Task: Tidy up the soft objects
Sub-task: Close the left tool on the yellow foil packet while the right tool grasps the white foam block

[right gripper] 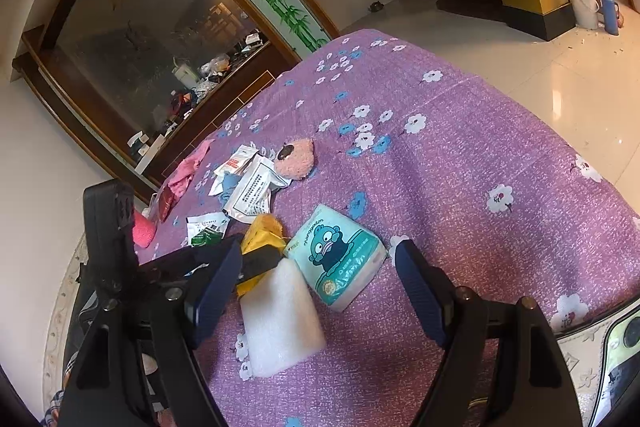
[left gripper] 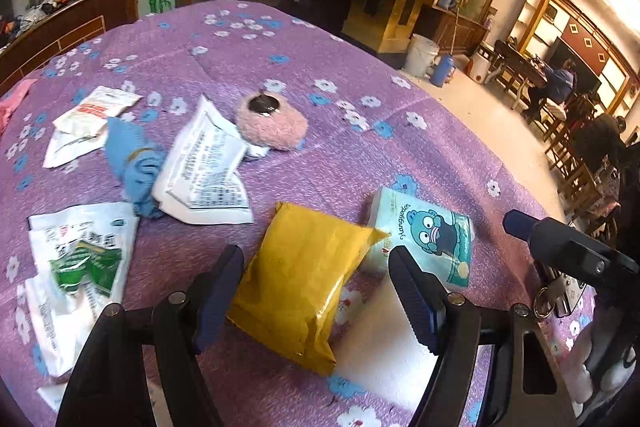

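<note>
A yellow soft package [left gripper: 304, 279] lies on the purple flowered cloth [left gripper: 320, 155], between the wide-apart fingers of my open left gripper [left gripper: 320, 291]. A teal tissue pack [left gripper: 428, 231] with a cartoon lies just right of it, and a white foam block [left gripper: 380, 347] lies under the right finger. My right gripper [right gripper: 320, 283] is open above the foam block [right gripper: 280, 319] and the tissue pack [right gripper: 340, 259]. The yellow package [right gripper: 262, 233] shows at its left finger. A pink fuzzy pouch [left gripper: 272, 123], a blue cloth [left gripper: 136, 163] and white packets [left gripper: 208, 167] lie farther back.
More white and green packets [left gripper: 80, 267] lie at the left. A pink cloth [right gripper: 188, 171] and a pink item [right gripper: 144, 231] sit near the table's far left edge. Beyond the table are a wooden counter, a tiled floor, a white bucket [right gripper: 582, 3] and people at tables [left gripper: 560, 87].
</note>
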Tool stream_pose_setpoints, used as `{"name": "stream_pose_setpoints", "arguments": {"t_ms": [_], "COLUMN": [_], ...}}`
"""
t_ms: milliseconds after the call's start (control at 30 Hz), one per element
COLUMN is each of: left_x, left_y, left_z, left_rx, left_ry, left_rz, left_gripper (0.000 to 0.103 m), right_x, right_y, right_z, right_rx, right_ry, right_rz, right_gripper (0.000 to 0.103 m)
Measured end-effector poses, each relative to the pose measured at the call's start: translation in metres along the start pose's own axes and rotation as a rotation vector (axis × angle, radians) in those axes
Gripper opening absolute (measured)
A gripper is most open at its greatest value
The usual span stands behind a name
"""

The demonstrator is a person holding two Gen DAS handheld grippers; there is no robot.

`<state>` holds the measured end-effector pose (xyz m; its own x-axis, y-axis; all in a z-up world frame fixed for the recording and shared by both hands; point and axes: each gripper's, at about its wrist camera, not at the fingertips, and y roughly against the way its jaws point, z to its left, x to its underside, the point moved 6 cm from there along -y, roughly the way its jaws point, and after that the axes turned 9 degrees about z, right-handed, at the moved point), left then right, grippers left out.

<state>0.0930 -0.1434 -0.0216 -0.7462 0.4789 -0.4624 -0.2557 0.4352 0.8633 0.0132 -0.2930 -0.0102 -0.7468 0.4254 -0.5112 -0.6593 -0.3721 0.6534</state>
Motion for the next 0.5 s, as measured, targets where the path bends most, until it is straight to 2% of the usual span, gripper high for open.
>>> {"name": "stream_pose_setpoints", "arguments": {"t_ms": [33, 133, 300, 500], "left_x": [0.0, 0.002, 0.009, 0.03], "left_y": [-0.002, -0.004, 0.012, 0.059], "left_z": [-0.001, -0.005, -0.008, -0.006], "left_rx": [-0.005, -0.033, -0.029, -0.06], "left_ry": [-0.004, -0.014, -0.008, 0.023], "left_rz": [0.007, 0.015, -0.012, -0.093], "left_gripper": [0.057, 0.049, 0.049, 0.049], "right_x": [0.001, 0.002, 0.002, 0.005], "right_y": [0.0, -0.002, -0.008, -0.017], "right_z": [0.0, -0.001, -0.001, 0.002], "right_rx": [0.002, 0.01, 0.027, 0.02], "right_ry": [0.0, -0.001, 0.006, 0.022], "right_rz": [0.001, 0.009, 0.026, 0.067], "right_gripper": [0.078, 0.078, 0.078, 0.078]}}
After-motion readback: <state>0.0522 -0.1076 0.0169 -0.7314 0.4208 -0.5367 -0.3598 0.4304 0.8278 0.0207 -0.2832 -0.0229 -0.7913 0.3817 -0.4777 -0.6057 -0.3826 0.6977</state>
